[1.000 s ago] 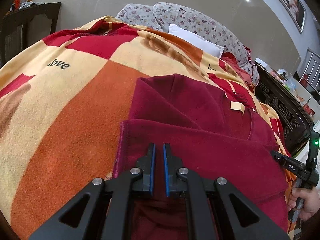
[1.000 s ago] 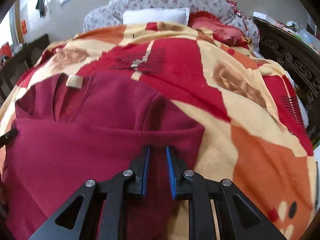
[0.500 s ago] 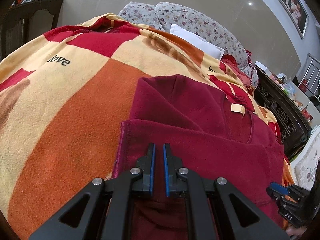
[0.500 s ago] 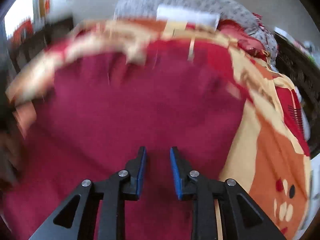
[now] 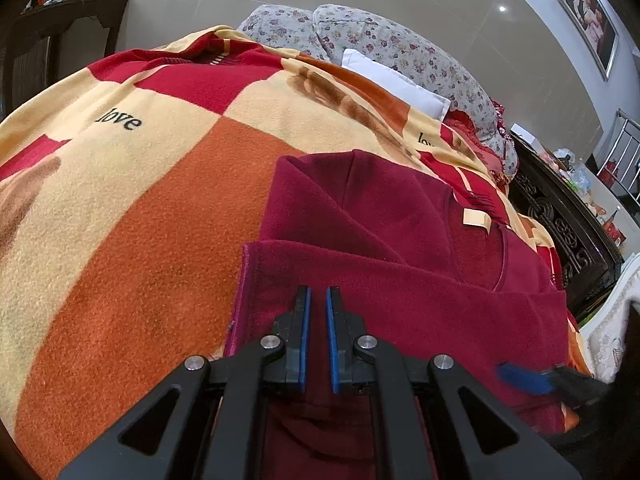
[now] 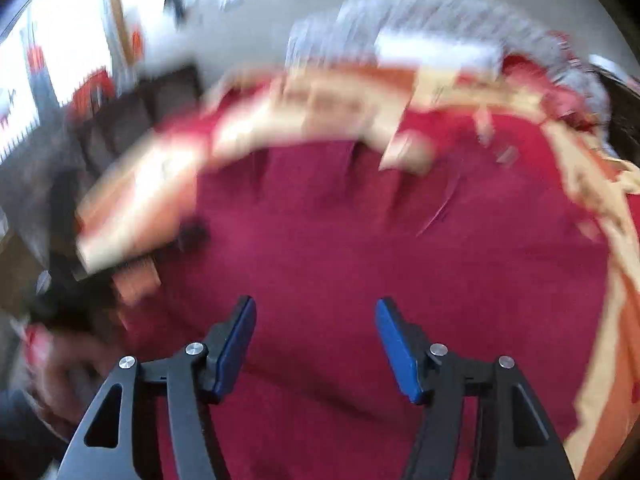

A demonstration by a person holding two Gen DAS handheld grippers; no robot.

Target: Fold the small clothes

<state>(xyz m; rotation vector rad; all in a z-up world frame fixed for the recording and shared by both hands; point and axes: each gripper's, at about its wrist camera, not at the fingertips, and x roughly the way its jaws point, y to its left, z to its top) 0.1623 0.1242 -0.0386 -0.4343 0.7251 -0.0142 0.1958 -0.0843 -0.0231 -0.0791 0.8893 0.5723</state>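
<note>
Right gripper [image 6: 316, 344] jaws widened, one maroon garment [image 5: 400, 280]

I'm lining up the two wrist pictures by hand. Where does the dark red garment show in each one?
Left wrist: the dark red garment fills the lower centre and right, under the left gripper.
Right wrist: blurred, it fills the centre, beyond the open right gripper.
Shared landmark: the white pillow at the bed's head.
</note>
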